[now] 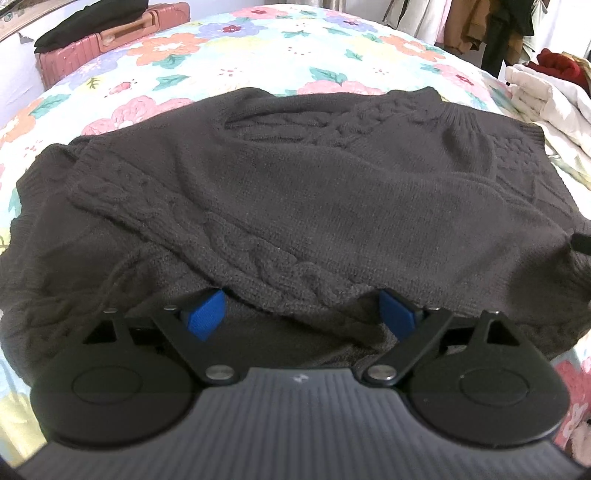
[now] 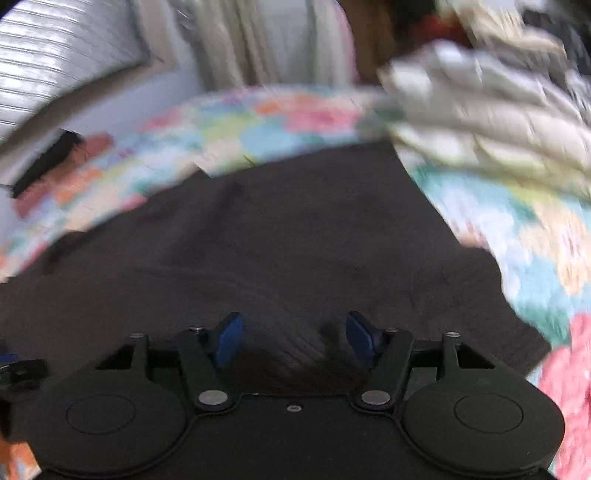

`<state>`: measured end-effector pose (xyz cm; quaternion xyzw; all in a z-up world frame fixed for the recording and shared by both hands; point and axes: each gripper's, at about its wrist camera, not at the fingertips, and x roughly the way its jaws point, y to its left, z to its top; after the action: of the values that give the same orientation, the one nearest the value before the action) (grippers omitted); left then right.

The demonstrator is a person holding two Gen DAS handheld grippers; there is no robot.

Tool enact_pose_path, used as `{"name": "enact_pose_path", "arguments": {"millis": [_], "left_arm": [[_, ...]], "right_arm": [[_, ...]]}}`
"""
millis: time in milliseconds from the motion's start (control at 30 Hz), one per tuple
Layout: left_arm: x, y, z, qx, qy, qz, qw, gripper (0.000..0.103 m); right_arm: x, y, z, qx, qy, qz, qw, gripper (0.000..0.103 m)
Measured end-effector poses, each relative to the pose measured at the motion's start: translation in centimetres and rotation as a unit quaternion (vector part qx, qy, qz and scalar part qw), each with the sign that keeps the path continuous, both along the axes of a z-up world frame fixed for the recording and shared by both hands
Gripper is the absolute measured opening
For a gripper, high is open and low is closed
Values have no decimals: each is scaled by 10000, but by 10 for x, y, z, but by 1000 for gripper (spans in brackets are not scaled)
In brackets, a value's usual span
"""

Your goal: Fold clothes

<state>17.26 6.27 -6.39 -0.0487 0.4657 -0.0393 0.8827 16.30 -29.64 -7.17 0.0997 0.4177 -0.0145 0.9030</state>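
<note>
A dark brown cable-knit sweater (image 1: 295,192) lies spread on the floral bedspread (image 1: 229,48), a sleeve folded across its body. My left gripper (image 1: 301,314) is open at the sweater's near edge, a fold of knit lying between its blue pads (image 1: 205,310). The right wrist view is blurred. It shows the same sweater (image 2: 258,236). My right gripper (image 2: 293,341) is open with a ribbed fold of the sweater between its blue pads (image 2: 229,339). The right gripper's tip (image 1: 581,243) pokes in at the right edge of the left wrist view.
A pink suitcase (image 1: 110,40) with a black garment on top stands at the far left. A heap of white and red clothes (image 1: 546,88) lies at the right, blurred in the right wrist view (image 2: 480,103). Hanging clothes (image 1: 491,26) are behind the bed.
</note>
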Motion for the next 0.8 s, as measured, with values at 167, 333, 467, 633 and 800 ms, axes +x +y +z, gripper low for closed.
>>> {"name": "enact_pose_path", "arguments": {"millis": [167,333,467,633,800], "left_arm": [[1,2,0,-47,35,50,10000,93],[-7,0,9,220,-104,119,9996,92],[-11,0,12,302,-77,164,9994,92],[-6,12,12,135,132,335,9993,92],[-9,78,40,-135,-71,978,9951,92]], "right_arm": [[1,-2,-9,223,60,232,9995,23],[-18,26,16,-1277,-790,297,9882,12],[-6,37,2,-1887,-347,424,9805,17],[-3,31,0,-1827,-231,220,9827,52],[-26,35,23,-1553,-1093,243,9815,60]]}}
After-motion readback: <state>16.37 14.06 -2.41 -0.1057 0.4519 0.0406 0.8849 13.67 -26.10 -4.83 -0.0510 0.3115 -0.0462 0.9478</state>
